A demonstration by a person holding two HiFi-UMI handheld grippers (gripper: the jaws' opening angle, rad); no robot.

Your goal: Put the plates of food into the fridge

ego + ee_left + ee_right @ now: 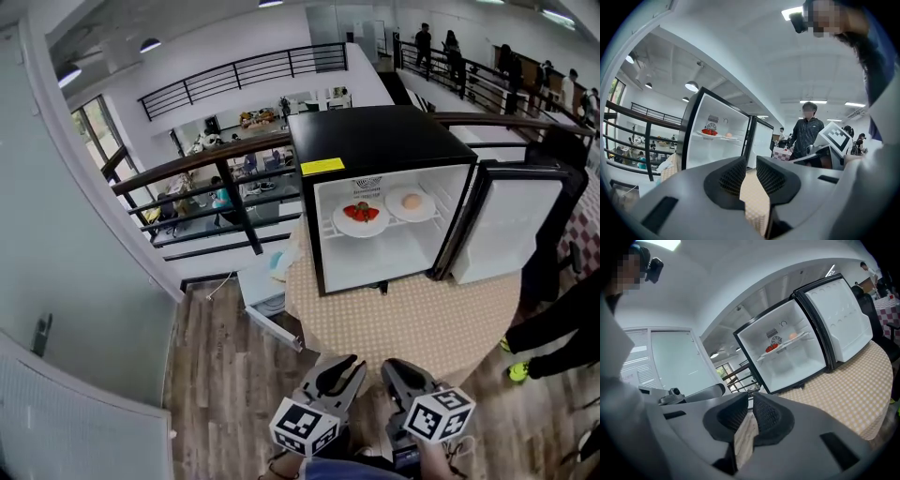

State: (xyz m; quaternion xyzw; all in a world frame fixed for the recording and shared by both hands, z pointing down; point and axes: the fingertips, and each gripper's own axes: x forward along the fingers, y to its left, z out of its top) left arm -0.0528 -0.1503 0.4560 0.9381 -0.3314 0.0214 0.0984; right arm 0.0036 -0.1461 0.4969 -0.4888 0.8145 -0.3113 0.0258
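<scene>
A black mini fridge (pixel 375 141) stands open on a round table with a checked cloth (pixel 403 319). On its upper shelf sit a plate of red food (pixel 361 219) and a plate with a pale round piece (pixel 411 203). Both plates also show in the left gripper view, red food (pixel 708 132) and pale piece (pixel 728 135), and in the right gripper view, red food (pixel 771 347) and pale piece (pixel 792 336). My left gripper (pixel 349 364) (pixel 751 161) hangs near the table's front edge, jaws slightly apart and empty. Beside it my right gripper (pixel 398 367) (pixel 750 397) is shut on nothing.
The fridge door (pixel 511 230) swings out to the right. A dark railing (pixel 216 164) runs behind the table, with a lower floor beyond. A person in black (pixel 562 319) stands at the table's right. A white stand (pixel 272 291) sits at its left.
</scene>
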